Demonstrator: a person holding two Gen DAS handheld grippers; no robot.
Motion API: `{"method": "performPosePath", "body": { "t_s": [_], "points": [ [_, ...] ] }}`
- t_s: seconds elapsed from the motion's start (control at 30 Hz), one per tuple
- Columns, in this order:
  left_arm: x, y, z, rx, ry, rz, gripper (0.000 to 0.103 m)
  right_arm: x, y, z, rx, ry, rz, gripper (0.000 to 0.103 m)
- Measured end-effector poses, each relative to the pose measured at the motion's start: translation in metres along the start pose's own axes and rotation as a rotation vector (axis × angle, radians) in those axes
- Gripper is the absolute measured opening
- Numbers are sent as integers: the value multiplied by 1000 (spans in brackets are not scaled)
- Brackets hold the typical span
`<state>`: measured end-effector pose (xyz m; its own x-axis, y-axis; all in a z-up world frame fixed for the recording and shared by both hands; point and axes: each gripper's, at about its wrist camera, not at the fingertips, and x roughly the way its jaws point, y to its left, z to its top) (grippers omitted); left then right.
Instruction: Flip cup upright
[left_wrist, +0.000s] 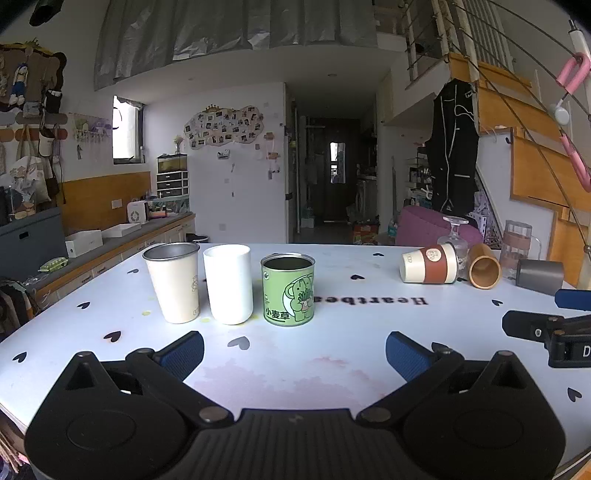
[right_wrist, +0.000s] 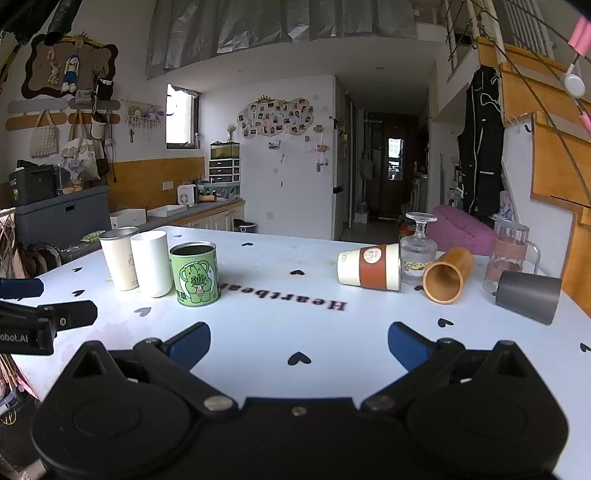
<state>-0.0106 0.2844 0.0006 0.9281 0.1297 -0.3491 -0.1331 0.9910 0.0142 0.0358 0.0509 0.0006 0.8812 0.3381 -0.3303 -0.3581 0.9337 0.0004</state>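
Observation:
Three cups stand upright at the left: a cream metal cup, a white cup and a green tin. At the right, a cream cup with a brown sleeve lies on its side, as do a bamboo cup and a grey cup. A clear glass stands upside down behind them. My left gripper is open and empty, in front of the green tin. My right gripper is open and empty, short of the lying cups.
The white table has black hearts and a "Heartbeat" print. A glass jug with a brown band stands at the far right. The right gripper shows at the right edge of the left wrist view. A counter runs along the left.

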Motion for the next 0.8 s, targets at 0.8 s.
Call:
{"method": "performPosePath", "body": {
  "t_s": [0.8],
  "points": [
    [0, -1, -1, 1, 4, -1, 103, -2, 1, -1, -2, -1, 1, 103]
  ]
}}
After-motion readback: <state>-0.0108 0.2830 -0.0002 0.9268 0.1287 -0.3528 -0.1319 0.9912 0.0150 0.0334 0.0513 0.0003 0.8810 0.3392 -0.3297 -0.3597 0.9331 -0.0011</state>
